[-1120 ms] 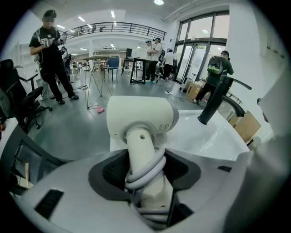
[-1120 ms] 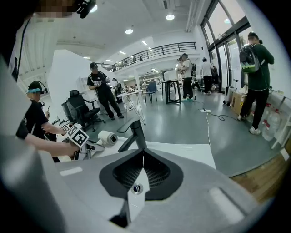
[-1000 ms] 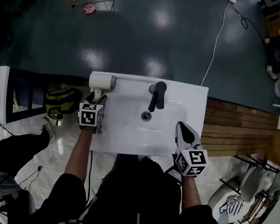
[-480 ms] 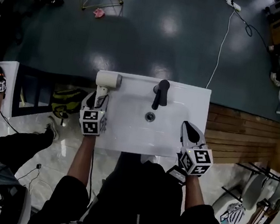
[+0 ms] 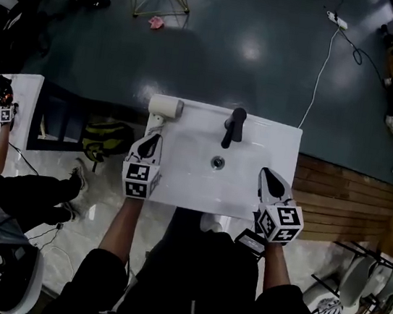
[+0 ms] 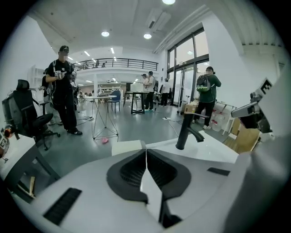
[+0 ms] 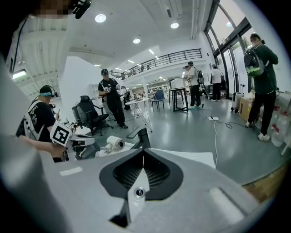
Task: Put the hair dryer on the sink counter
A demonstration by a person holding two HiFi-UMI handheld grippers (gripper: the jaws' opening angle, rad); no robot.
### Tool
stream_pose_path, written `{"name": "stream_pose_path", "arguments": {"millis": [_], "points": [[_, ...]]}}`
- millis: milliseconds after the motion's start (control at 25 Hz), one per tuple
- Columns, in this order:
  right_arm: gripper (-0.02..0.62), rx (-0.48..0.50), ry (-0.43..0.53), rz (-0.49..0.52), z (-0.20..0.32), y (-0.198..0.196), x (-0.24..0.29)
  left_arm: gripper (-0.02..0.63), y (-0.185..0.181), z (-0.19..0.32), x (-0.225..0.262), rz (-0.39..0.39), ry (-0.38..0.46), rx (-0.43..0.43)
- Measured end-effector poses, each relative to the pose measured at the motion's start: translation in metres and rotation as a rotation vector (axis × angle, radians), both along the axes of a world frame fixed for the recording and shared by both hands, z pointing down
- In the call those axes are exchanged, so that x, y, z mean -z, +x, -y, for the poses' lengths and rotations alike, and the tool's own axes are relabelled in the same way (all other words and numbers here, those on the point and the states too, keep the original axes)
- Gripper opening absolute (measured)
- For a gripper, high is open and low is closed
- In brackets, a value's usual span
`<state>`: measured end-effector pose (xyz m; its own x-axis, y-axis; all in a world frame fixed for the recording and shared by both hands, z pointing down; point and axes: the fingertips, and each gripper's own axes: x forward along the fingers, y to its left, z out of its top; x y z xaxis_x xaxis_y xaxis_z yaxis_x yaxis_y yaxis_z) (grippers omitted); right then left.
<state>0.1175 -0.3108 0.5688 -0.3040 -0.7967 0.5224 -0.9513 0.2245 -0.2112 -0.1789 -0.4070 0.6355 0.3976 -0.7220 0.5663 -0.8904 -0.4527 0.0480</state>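
Both tongs shut, empty: left gripper (image 5: 153, 139) jaws just closed near sink (image 5: 265, 141) left edge, partly hiding hair dryer (image 5: 165, 106) handle at back-left corner; right gripper (image 5: 266, 173) over right edge.

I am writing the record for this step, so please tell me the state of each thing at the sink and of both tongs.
hair dryer: lying on the sink counter, far left corner, not held.
left tongs: just closed, shut, nothing between them, apart from the hair dryer.
right tongs: shut, empty, over the counter's right side.
faucet: upright, no water visible.
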Motion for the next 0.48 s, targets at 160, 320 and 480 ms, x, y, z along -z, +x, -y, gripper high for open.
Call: {"name": "stream_pose_path", "arguments": {"millis": [160,320,480], "points": [[0.003,0.023,0.018,0.002,-0.003,-0.004,0.006,0.012,0.003,-0.015,0.008,-0.01,0.014,0.003],[0.004,0.032,0.027,0.003,-0.01,-0.005,0.009,0.012,0.009,-0.03,0.015,-0.02,0.017,-0.008],[0.004,0.049,0.041,-0.001,-0.013,-0.005,0.014,0.012,0.017,-0.046,0.019,-0.017,0.008,-0.03]]}}
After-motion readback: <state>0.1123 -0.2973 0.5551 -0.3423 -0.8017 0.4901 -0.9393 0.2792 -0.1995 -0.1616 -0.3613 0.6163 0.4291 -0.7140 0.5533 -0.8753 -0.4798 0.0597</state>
